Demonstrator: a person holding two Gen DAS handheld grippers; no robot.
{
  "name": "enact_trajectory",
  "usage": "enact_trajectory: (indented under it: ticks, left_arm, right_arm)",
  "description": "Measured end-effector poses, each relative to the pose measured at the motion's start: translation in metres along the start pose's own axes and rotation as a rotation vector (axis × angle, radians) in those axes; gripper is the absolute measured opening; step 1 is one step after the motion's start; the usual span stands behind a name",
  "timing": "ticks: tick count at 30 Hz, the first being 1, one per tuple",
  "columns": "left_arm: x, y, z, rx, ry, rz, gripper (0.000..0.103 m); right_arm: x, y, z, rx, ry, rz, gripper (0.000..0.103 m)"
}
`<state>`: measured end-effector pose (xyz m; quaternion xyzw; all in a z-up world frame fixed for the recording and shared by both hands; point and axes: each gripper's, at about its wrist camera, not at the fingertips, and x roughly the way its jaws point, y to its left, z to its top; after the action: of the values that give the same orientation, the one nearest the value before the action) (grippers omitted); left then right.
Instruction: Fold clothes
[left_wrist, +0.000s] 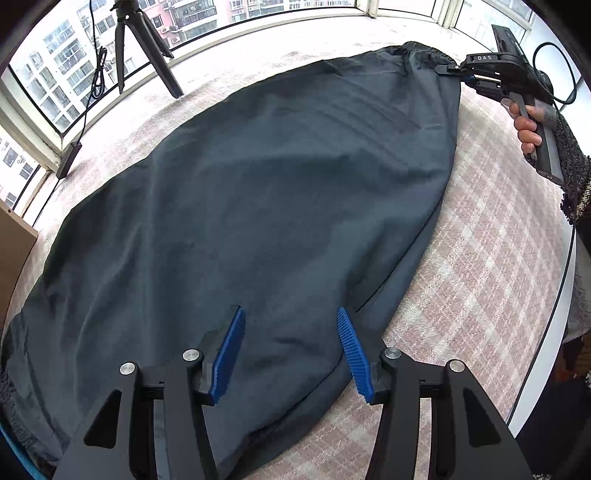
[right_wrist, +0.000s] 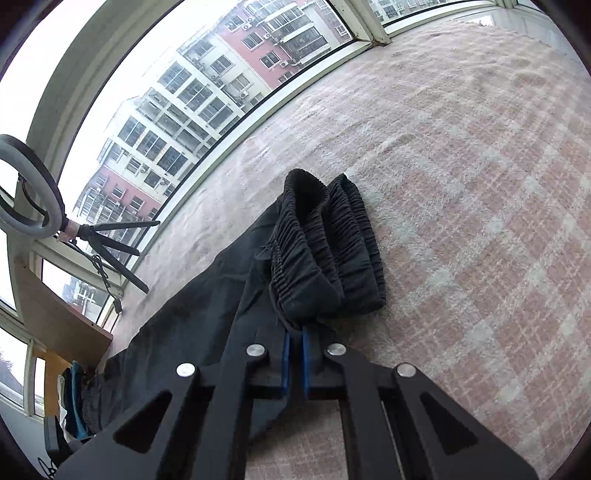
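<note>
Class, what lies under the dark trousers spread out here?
The dark trousers lie on a pink checked cover, visible around them. Whatever is beneath their middle is hidden.

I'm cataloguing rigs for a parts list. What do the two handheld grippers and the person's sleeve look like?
Both are matte black linkages with silver pivot bolts and ribbed blue finger pads. The right gripper bears white "DAS" lettering, has a pistol-style grip and trails a black cable. The sleeve is a dark speckled knit.
</note>
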<state>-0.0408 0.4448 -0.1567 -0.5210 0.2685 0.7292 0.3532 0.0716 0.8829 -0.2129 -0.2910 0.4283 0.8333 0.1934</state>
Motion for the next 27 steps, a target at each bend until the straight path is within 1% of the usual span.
enact_trajectory:
  ticks: [2,3,5,8,11,13,15,16,17,19,20,22,24,25,26,27]
  left_arm:
    - [-0.015,0.016,-0.012,-0.032,-0.018,0.036,0.051]
    - [-0.022,0.024,-0.022,-0.048,-0.020,0.052,0.051]
    - [-0.034,0.043,-0.045,-0.081,-0.015,0.083,0.052]
    - [-0.034,0.060,-0.073,-0.123,0.007,0.110,0.052]
    - [-0.028,0.068,-0.076,-0.159,0.008,0.088,0.053]
    - [-0.011,0.068,-0.073,-0.171,0.030,0.071,0.056]
    - [0.007,0.068,-0.071,-0.180,0.059,0.055,0.055]
    - [0.007,0.068,-0.070,-0.180,0.059,0.043,0.052]
    - [0.003,0.067,-0.070,-0.177,0.052,0.028,0.051]
    - [-0.014,0.073,-0.069,-0.175,-0.010,0.007,0.051]
    - [-0.022,0.074,-0.070,-0.165,-0.023,0.007,0.053]
    - [-0.032,0.069,-0.076,-0.120,-0.015,0.024,0.054]
    - [-0.033,0.054,-0.085,-0.030,0.017,0.056,0.057]
    - [-0.031,0.047,-0.091,0.007,0.030,0.087,0.060]
    - [-0.028,0.040,-0.097,0.038,0.041,0.126,0.060]
    - [-0.024,0.038,-0.102,0.044,0.052,0.157,0.060]
  right_arm:
    - [-0.019,0.004,0.008,-0.010,-0.046,0.012,0.003]
    - [-0.027,0.005,0.012,-0.027,-0.071,0.002,0.003]
    - [-0.035,0.000,0.020,-0.030,-0.082,-0.025,0.003]
    - [-0.041,-0.014,0.033,-0.021,-0.081,-0.068,0.003]
    - [-0.040,-0.032,0.042,-0.020,-0.091,-0.158,0.003]
    - [-0.036,-0.036,0.044,-0.028,-0.076,-0.193,0.003]
    - [-0.037,-0.032,0.045,-0.030,-0.081,-0.189,0.003]
    - [-0.040,-0.026,0.045,-0.039,-0.089,-0.181,0.003]
    - [-0.041,-0.019,0.045,-0.063,-0.085,-0.182,0.003]
    - [-0.038,-0.004,0.046,-0.113,-0.068,-0.201,0.003]
    - [-0.035,0.002,0.046,-0.137,-0.056,-0.219,0.003]
    - [-0.030,0.002,0.042,-0.140,-0.037,-0.229,0.004]
    - [-0.026,0.002,0.038,-0.140,-0.018,-0.236,0.004]
    - [-0.024,0.001,0.037,-0.140,-0.008,-0.240,0.005]
    - [-0.021,0.001,0.035,-0.140,0.001,-0.244,0.007]
    - [-0.019,0.001,0.033,-0.140,0.011,-0.248,0.007]
